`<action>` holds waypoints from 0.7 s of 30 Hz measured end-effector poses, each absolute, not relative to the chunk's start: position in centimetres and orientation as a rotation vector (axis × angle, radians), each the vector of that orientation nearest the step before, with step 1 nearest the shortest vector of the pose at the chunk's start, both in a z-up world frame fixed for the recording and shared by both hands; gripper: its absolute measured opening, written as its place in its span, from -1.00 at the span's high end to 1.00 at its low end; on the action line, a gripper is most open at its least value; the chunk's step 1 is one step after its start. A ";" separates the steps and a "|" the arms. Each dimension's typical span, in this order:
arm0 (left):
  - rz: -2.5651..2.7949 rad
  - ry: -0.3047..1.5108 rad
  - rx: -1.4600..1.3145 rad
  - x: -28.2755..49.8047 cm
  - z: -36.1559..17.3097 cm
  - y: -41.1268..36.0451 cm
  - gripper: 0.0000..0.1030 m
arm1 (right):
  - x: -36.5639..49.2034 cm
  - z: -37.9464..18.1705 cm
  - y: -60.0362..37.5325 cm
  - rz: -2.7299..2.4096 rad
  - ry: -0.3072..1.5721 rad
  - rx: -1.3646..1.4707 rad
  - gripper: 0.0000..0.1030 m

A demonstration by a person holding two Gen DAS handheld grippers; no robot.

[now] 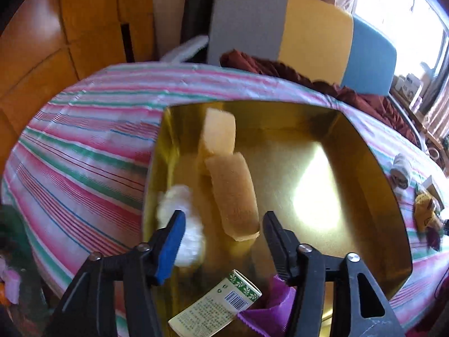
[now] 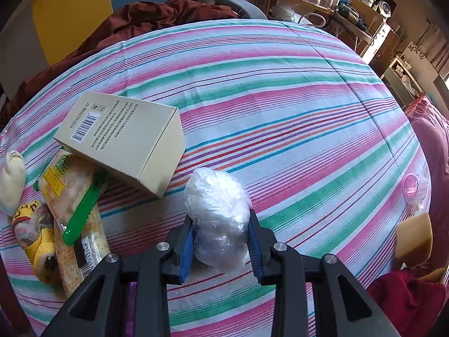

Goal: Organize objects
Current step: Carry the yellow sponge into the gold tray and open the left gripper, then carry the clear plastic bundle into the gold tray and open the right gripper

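In the left wrist view a gold box [image 1: 373, 151] lies open on the striped bedspread. Inside it are a yellow sponge [image 1: 233, 193], a white fluffy item [image 1: 183, 224], a cream carton with a barcode [image 1: 216, 303] and a purple cloth [image 1: 269, 306]. My left gripper [image 1: 224, 219] is open above the box, its jaws on either side of the sponge's near end. In the right wrist view my right gripper [image 2: 220, 224] is shut on a crumpled clear plastic bag [image 2: 217, 210] over the bedspread.
A beige carton [image 2: 123, 137] leans on a snack packet with a green clip [image 2: 75, 205]. Beside them lie a yellow toy [image 2: 36, 233] and a white roll [image 2: 11, 182]. A pink cup [image 2: 415, 188] and a sponge [image 2: 415, 241] sit at the right edge. A maroon blanket [image 2: 157, 14] lies at the head of the bed.
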State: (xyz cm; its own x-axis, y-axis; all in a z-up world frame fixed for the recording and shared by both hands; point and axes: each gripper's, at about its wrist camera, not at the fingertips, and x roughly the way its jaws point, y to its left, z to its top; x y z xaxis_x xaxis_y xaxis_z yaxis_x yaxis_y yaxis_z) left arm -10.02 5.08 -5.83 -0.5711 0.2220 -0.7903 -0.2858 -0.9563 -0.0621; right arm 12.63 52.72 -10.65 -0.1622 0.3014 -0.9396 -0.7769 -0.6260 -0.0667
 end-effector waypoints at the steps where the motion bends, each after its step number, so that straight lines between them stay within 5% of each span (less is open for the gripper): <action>1: 2.571 0.094 -1.237 -9.2 -5.2 4.9 -0.28 | 12.6 -10.7 52.8 1.871 0.574 -1.363 0.36; 4: 2.639 0.083 -1.154 -7.5 -3.8 4.2 -0.42 | 12.6 -10.7 52.8 1.873 0.571 -1.365 0.37; 21: 2.655 0.104 -1.010 -2.6 -1.2 5.0 -0.55 | 14.2 -6.5 51.5 1.999 0.590 -1.146 0.37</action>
